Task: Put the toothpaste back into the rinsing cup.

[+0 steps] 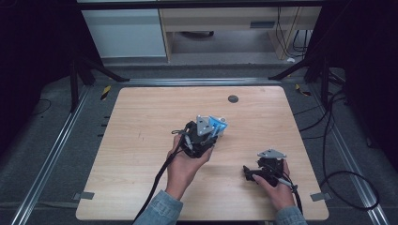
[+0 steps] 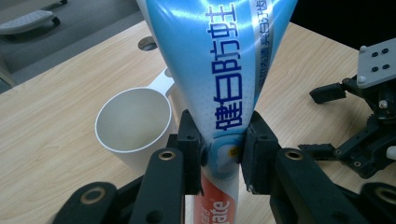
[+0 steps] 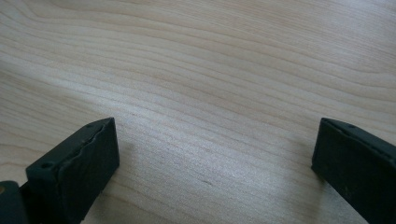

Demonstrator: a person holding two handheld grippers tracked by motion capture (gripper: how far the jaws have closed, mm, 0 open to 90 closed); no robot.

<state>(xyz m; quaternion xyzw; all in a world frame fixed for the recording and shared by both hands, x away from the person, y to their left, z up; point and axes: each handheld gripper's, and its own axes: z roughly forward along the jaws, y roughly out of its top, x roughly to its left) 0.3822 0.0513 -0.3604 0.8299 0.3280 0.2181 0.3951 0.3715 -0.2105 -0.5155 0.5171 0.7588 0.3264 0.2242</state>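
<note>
A blue and white toothpaste tube [image 2: 219, 70] stands between the jaws of my left gripper [image 2: 222, 149], which is shut on its lower part; the same tube [image 1: 217, 125] pokes out past that gripper [image 1: 206, 133] near the table's middle. Just left of the tube sits a white cup [image 2: 135, 126] with a handle, upright and empty. My right gripper [image 1: 248, 172] rests low at the front right of the table, its jaws pointing left. Its own view has the right gripper [image 3: 215, 158] wide open over bare wood, nothing between the pads.
The light wooden table [image 1: 141, 154] has a round grommet hole [image 1: 233, 98] near its far edge. Black frame legs and cables stand on the floor around the table. The right gripper [image 2: 364, 116] lies to the right of the tube in the left gripper view.
</note>
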